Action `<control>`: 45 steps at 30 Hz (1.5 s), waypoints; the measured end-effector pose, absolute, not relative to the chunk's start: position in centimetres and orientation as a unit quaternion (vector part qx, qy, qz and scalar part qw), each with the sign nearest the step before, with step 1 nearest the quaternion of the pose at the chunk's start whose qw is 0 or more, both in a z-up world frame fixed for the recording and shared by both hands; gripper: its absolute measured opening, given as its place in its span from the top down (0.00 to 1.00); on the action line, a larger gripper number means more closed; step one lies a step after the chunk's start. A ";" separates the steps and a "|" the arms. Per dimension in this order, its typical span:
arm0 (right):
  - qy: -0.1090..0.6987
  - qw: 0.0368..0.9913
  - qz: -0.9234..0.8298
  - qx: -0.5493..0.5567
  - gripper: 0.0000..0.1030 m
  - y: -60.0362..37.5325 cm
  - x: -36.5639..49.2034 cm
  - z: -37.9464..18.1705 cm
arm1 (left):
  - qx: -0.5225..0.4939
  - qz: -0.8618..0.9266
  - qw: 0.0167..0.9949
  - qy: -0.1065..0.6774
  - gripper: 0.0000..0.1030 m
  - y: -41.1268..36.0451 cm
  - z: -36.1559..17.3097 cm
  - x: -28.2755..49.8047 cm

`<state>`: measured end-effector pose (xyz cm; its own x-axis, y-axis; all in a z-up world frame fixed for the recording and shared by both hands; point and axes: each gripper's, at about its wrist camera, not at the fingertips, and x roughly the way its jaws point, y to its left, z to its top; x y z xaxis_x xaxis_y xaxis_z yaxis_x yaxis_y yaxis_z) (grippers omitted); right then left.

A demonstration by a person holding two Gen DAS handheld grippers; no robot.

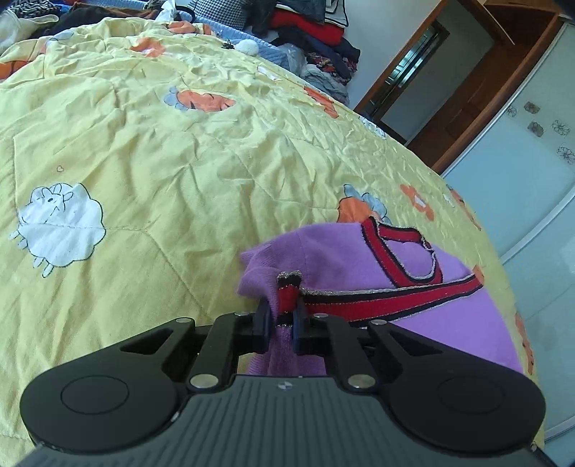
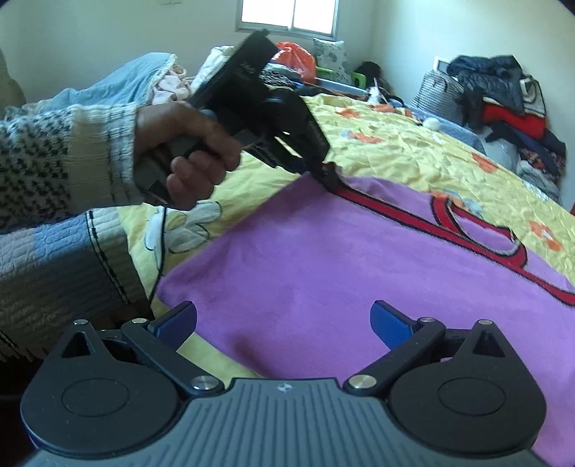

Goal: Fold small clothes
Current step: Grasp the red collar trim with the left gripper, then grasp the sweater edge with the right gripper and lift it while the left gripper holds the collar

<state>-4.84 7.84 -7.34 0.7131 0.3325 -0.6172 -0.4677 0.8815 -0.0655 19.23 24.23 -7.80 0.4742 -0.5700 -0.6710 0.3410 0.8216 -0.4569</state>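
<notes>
A small purple garment with red and black trim lies spread on the yellow bedspread. My left gripper is shut on the garment's red-trimmed corner and lifts it a little; the purple cloth drapes to the right of it. In the right wrist view the left gripper pinches that far corner, held by a hand. My right gripper is open and empty, its blue pads either side of the garment's near edge, just above the cloth.
Piles of clothes and bags crowd the far end of the bed. A wardrobe with glass sliding doors stands along the bed's right side. The person's sleeve and a quilted blanket are at left.
</notes>
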 end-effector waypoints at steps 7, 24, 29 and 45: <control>0.296 0.910 0.251 -0.146 0.00 11.0 -5.0 -8.1 | -0.153 -0.266 0.841 0.445 0.89 24.3 -6.5 19.1; 0.280 0.886 0.276 -0.246 0.61 15.0 -5.7 -11.8 | -0.167 -0.253 0.840 0.449 0.88 24.6 -6.0 18.9; 0.285 0.901 0.275 -0.178 0.89 13.5 -4.7 -10.5 | -0.203 -0.261 0.829 0.451 0.89 25.1 -5.9 18.8; 0.252 0.939 0.228 0.054 0.92 1.5 -3.4 -5.5 | -0.302 -0.294 0.800 0.427 0.89 20.5 -2.2 18.2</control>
<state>-3.39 1.51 -5.50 0.7691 0.4548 -0.4490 -0.4003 0.8905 0.2164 18.17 20.54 -2.19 0.4627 -0.7281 -0.5057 0.2131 0.6451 -0.7338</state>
